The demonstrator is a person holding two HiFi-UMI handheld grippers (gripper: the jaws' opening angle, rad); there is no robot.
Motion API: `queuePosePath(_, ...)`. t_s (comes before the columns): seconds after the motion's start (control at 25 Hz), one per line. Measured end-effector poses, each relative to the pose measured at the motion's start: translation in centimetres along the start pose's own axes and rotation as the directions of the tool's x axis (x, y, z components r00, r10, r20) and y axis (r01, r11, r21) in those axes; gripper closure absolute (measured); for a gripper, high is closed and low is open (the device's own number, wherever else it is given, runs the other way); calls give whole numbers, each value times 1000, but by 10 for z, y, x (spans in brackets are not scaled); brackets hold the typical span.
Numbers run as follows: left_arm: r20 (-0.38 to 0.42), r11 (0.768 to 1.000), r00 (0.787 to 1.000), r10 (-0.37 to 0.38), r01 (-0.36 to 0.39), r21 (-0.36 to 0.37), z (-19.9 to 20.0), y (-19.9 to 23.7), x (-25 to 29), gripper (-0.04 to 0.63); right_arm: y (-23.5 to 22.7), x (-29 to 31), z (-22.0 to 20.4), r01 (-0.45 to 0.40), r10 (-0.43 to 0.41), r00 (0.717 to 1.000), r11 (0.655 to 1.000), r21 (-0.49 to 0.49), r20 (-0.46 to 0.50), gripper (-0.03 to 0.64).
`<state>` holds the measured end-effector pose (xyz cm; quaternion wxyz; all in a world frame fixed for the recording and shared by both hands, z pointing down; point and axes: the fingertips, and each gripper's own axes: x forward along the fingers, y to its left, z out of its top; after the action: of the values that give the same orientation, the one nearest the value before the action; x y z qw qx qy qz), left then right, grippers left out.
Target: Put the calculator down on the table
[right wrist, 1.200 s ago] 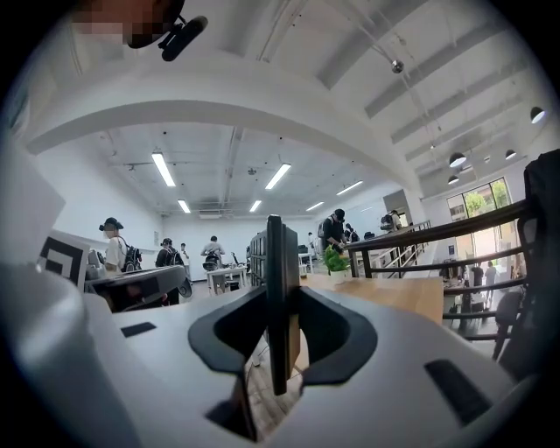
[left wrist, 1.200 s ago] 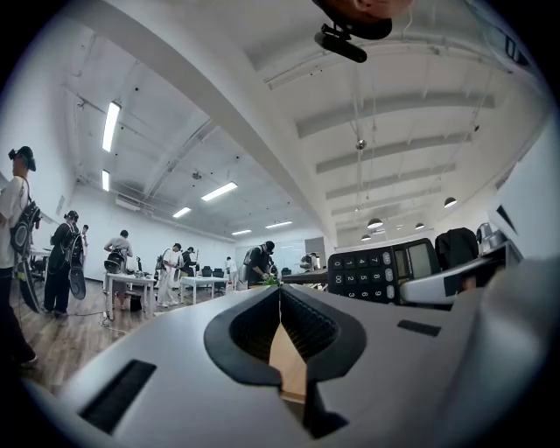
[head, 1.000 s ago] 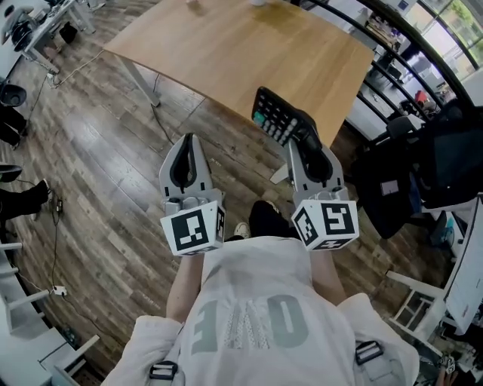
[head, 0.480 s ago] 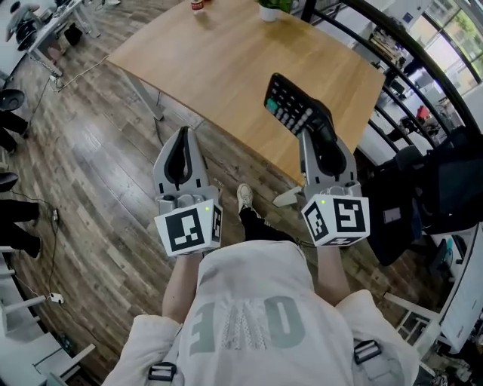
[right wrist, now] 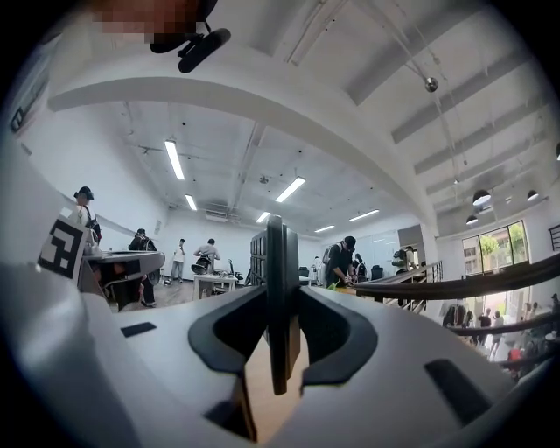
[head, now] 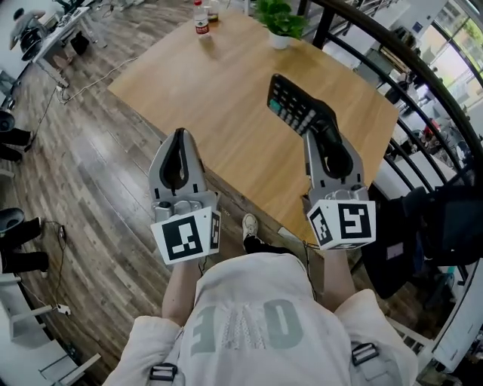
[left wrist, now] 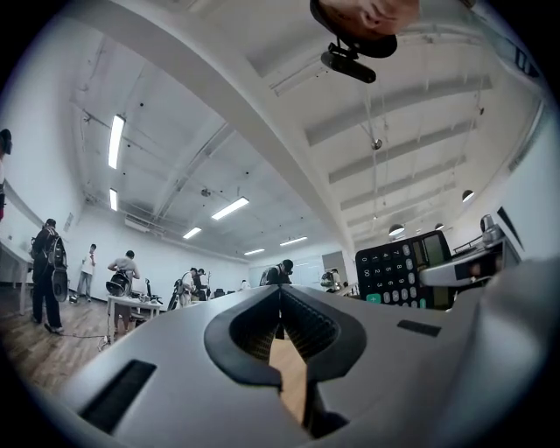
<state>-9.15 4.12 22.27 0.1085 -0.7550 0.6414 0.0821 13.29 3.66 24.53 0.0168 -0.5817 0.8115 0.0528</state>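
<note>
A black calculator [head: 294, 104] with grey keys and one green key is clamped by its near end in my right gripper [head: 323, 123], which is shut on it. It hangs tilted above the wooden table [head: 211, 83]. The right gripper view shows the calculator [right wrist: 276, 262] edge-on and upright between the two pads of the right gripper [right wrist: 278, 302]. My left gripper [head: 179, 137] is over the table's near edge, shut and empty. Its tips meet in the left gripper view [left wrist: 280, 290], where the calculator [left wrist: 404, 269] shows at the right.
A bottle [head: 201, 20] and a potted plant [head: 279, 19] stand at the table's far end. A dark railing [head: 392, 83] runs along the right side. Wooden floor [head: 83, 173] lies to the left, with desks and several people further off.
Both grippers have moved forward from over the floor to over the table's near edge. The calculator came along in the right gripper and now hangs above the tabletop.
</note>
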Motion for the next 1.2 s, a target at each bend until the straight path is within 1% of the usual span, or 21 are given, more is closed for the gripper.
queuePosePath(0.16,1,999,1000,-13,13,-33,-3,0,51,584,-27,45,-2,4,-5,1000,1000,-10,-22,502)
queuePosePath(0.32,19,999,1000,-18,19,-30,0,-4,92,584,-48,84,-3,-15,14,999,999,-28,-35,502)
queuePosePath(0.4,14,999,1000,-22,23,-23,-3,-4,105,584,-53,100,-4,-22,20,999,999,-34,-40,502)
queuePosePath(0.6,-30,1000,999,-26,26,-4,-20,8,127,584,-49,131,-15,-52,50,997,998,-31,-63,502)
queuePosePath(0.72,-40,1000,999,-23,23,-4,-30,22,140,584,-39,154,-22,-88,84,993,995,-38,-88,502)
queuePosePath(0.88,-53,998,997,-54,55,19,-46,27,164,584,-37,180,-34,-118,113,985,993,-30,-127,502)
queuePosePath(1.08,-83,997,994,-77,80,24,-73,37,192,584,-37,210,-52,-180,173,963,983,-16,-206,502)
queuePosePath(1.2,-104,995,991,-87,92,36,-85,40,200,584,-37,225,-68,-250,223,934,966,-62,-280,502)
